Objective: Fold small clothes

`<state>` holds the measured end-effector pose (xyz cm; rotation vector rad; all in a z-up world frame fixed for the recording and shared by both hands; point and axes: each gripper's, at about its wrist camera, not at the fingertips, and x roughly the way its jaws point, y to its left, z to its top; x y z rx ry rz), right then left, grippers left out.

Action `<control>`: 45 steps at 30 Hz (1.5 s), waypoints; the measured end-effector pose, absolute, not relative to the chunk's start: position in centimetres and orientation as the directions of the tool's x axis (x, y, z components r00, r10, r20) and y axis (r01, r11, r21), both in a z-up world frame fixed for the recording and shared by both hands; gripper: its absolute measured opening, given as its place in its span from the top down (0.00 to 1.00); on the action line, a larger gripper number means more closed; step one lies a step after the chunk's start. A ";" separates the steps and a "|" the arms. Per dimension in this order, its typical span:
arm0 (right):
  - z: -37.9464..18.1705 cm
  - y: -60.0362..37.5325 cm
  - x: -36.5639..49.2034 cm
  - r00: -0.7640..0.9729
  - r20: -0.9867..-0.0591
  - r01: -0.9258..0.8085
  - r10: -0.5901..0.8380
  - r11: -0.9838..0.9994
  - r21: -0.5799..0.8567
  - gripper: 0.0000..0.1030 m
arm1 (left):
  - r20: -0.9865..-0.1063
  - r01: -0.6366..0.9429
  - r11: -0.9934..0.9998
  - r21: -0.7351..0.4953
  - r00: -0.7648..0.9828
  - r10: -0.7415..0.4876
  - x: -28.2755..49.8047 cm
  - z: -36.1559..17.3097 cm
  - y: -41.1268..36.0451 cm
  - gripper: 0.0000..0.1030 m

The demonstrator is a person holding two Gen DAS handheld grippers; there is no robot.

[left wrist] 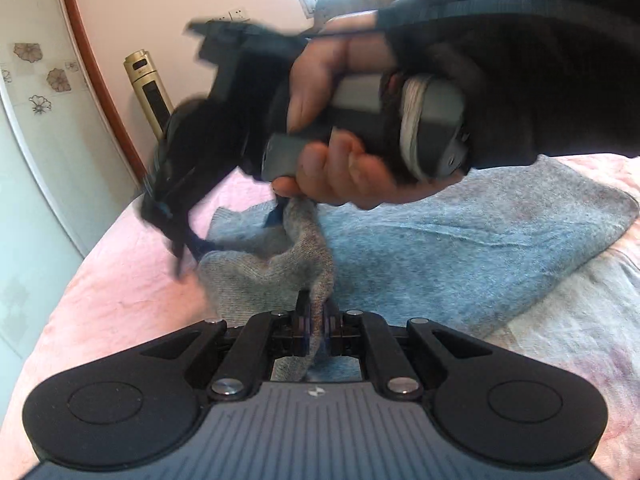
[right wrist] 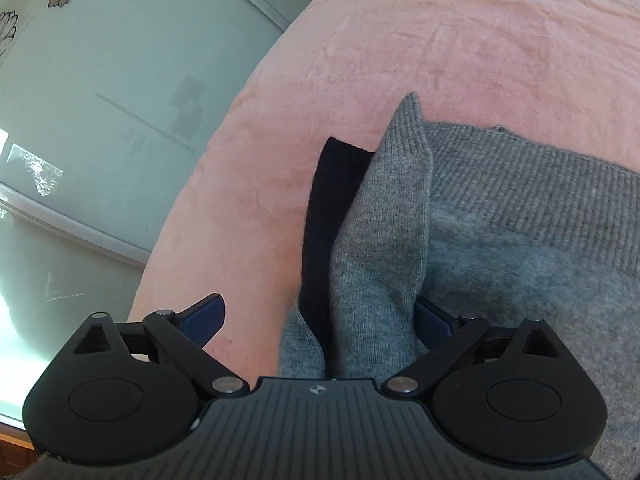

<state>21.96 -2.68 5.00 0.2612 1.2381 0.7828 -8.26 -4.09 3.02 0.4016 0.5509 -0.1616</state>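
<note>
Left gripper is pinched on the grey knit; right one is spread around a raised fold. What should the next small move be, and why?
Probably close the right gripper on the raised fold of the grey sweater. Its jaws stand open with the fold between them, pads not yet pressing, while the left gripper is already shut on the knit. A second grip would let both lift the edge off the pink blanket together.

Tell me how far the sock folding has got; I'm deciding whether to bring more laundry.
Nothing looks folded yet. In hand: the left gripper is pinched shut on a raised fold of the grey knit sock, while the right gripper straddles the same sock with jaws open. The large grey-blue knitted garment still lies spread flat on the pink bedspread, so both pieces remain.
</note>
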 end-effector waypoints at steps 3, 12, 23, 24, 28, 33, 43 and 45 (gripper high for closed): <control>5.2 -2.4 21.6 0.150 -0.782 -0.454 0.605 0.745 0.489 0.79 | -0.539 0.261 0.907 0.332 0.841 -0.045 -7.9 3.2 -4.4 0.95; 11.2 -16.8 17.3 0.396 -0.682 -0.447 0.615 0.778 0.442 0.81 | -0.460 0.495 0.811 0.313 0.826 -0.327 -8.9 6.4 -12.2 0.95; 5.4 -35.4 11.7 0.575 -0.622 -0.067 0.531 0.788 0.612 0.50 | -0.598 0.782 0.611 0.120 0.548 -0.585 -10.8 4.4 -13.0 0.94; 5.6 -35.8 11.5 0.591 -0.581 -0.077 0.560 0.756 0.650 0.36 | -0.601 0.797 0.592 0.117 0.531 -0.597 -11.1 4.5 -12.5 0.94; 6.4 -34.3 13.5 0.570 -0.611 -0.127 0.550 0.793 0.595 0.22 | -0.602 0.769 0.627 0.128 0.562 -0.567 -11.3 5.4 -10.8 0.92; 4.9 -32.8 17.2 0.543 -0.652 -0.103 0.529 0.813 0.574 0.22 | -0.595 0.664 0.746 0.053 0.621 -0.510 -9.1 7.0 -8.5 0.88; 2.7 -35.6 16.6 0.572 -0.649 -0.066 0.502 0.817 0.573 0.85 | -0.517 0.461 0.876 -0.142 0.720 -0.463 -2.9 7.9 -2.4 0.11; 3.2 -36.7 15.7 0.604 -0.603 -0.033 0.522 0.772 0.635 0.42 | -0.564 0.387 0.862 -0.328 0.651 -0.507 1.1 6.7 -1.4 0.11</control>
